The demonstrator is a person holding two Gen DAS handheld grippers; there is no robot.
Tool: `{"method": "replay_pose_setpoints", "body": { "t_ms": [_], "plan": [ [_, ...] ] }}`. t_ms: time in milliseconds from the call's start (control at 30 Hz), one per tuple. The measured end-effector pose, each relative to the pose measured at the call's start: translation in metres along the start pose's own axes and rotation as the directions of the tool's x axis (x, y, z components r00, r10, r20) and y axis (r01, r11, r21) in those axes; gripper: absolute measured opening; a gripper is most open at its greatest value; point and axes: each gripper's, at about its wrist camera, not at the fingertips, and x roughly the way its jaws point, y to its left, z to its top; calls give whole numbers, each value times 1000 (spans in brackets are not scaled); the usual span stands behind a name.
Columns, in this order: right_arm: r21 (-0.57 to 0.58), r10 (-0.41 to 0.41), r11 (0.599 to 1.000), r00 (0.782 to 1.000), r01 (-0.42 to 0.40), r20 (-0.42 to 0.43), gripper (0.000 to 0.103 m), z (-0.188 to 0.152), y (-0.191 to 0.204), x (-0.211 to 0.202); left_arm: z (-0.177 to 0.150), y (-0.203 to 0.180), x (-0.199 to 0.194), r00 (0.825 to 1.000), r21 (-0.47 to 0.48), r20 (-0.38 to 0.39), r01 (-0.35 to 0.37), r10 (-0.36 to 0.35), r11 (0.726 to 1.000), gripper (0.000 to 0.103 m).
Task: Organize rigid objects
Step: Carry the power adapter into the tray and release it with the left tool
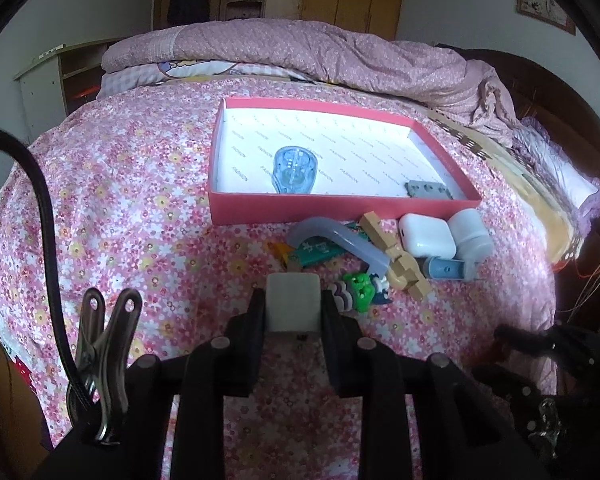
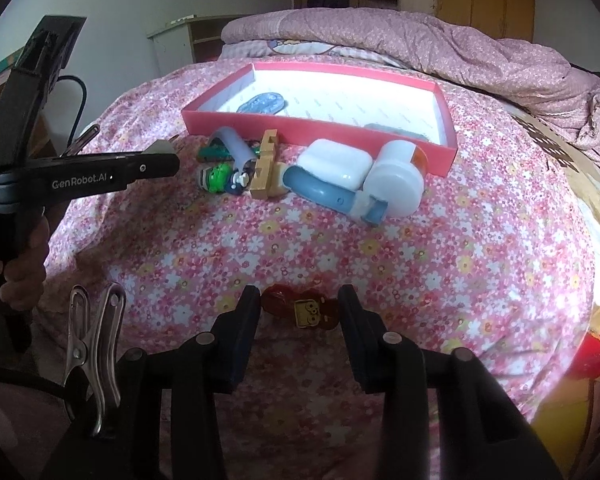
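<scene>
My left gripper (image 1: pixel 293 304) is shut on a pale grey cube (image 1: pixel 293 300), held above the bed in front of the red box (image 1: pixel 340 202). The box holds a blue transparent mouse-shaped item (image 1: pixel 294 170) and a grey flat piece (image 1: pixel 428 190). My right gripper (image 2: pixel 299 310) is open, its fingers on either side of a dark red toy with a yellow face (image 2: pixel 300 310) on the bedspread. A pile lies before the box: white case (image 2: pixel 334 164), white bottle (image 2: pixel 396 184), blue tube (image 2: pixel 328 192), wooden piece (image 2: pixel 265 168), green toy (image 2: pixel 217 176), curved grey piece (image 2: pixel 236 146).
The floral bedspread (image 2: pixel 340 260) covers the bed. A rumpled pink quilt (image 1: pixel 320 52) lies behind the box. The left gripper shows side-on in the right wrist view (image 2: pixel 100 178). A cardboard sheet (image 2: pixel 560 148) lies at the right.
</scene>
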Motion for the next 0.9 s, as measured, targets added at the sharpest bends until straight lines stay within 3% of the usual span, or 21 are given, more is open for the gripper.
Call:
{"method": "replay_pose_setpoints", "body": {
  "t_ms": [433,900],
  "plan": [
    [26,14,1000,1000,-14,8,41,3,-8,0,35,2,-3,998,27,62,-19,18,999,27],
    [79,39,996,999,-39,2,41,3,-21,2,80,10,40,996,34,67,-61,59,998,27]
  ]
}}
